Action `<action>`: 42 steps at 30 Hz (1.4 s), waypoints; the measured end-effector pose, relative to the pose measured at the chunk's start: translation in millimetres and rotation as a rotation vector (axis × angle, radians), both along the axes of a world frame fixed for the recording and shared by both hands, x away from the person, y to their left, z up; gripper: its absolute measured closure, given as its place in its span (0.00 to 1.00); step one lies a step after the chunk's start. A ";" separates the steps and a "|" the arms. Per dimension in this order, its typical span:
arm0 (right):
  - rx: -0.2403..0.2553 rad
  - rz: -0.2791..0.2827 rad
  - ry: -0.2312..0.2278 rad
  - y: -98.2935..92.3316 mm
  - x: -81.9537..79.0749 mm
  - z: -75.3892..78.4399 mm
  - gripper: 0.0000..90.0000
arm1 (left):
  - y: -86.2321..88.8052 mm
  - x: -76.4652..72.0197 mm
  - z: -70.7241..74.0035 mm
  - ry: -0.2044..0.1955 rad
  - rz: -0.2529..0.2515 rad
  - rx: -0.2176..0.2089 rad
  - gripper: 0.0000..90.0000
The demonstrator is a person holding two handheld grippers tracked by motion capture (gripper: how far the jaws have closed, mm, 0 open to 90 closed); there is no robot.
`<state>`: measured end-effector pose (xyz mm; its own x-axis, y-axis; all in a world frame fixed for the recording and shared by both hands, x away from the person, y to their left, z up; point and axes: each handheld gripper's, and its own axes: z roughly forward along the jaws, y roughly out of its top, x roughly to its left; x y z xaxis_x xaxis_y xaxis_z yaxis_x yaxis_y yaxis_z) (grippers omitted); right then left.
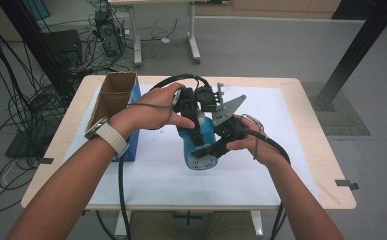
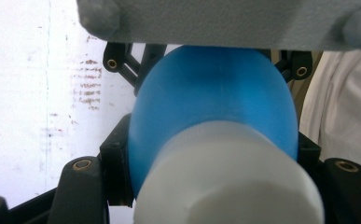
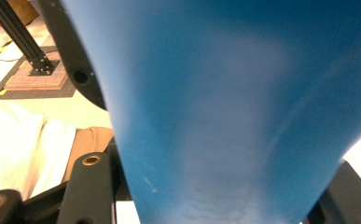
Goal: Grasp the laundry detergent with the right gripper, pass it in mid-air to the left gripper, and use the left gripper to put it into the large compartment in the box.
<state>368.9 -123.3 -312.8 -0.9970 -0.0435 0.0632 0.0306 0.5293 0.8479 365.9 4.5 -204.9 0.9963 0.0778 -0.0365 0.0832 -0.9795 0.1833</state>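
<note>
Bottle: blue bottle, smooth plastic, rounded shoulders, white cap; held above table centre.
Left gripper: clenched on bottle, from 11 o'clock.
Right gripper: clenched on bottle (3 o'clock side).
Box: cardboard box, rectangular, at 9 o'clock.

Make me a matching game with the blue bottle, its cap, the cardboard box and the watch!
Things:
1. blue bottle
2. white cap
3. cardboard box
4. watch

Places:
A. on the person's left wrist
B. at the table's left side, open on top
C. gripped by both claws
D. on the bottle's end, nearest the left gripper view's camera

Pairs: 1-C, 2-D, 3-B, 4-A
</note>
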 end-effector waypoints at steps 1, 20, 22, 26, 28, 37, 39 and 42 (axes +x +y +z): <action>0.000 -0.001 0.002 0.1 -0.3 0.0 0.47 | -0.1 -0.1 0.0 0.000 0.000 -0.001 0.41; 0.011 0.004 -0.002 0.4 0.7 -1.1 0.47 | 0.3 0.2 1.1 -0.003 0.006 0.004 0.41; 0.011 0.002 -0.005 0.5 0.7 -0.8 0.47 | 0.4 0.3 1.5 -0.004 0.006 0.004 0.41; 0.014 0.004 -0.005 0.4 0.5 -0.3 0.47 | 0.4 -0.1 2.4 -0.005 0.007 0.003 0.41; 0.017 0.003 -0.005 0.4 0.3 -0.1 0.47 | 0.2 0.0 2.9 -0.004 0.008 0.007 0.41; 0.021 0.001 -0.013 0.0 1.1 0.6 0.47 | -0.4 0.1 4.1 -0.012 0.013 0.004 0.41; 0.021 0.003 -0.012 -0.1 1.3 0.5 0.47 | -0.6 0.2 4.1 -0.012 0.013 0.005 0.41; 0.021 0.003 -0.011 0.3 1.4 0.5 0.47 | -0.7 1.2 4.2 -0.008 0.018 0.003 0.41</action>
<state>370.3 -123.1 -312.2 -0.9976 -0.0473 0.0511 0.0197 0.5112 0.8592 367.2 3.8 -200.7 0.9950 0.0958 -0.0284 0.0993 -0.9785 0.1807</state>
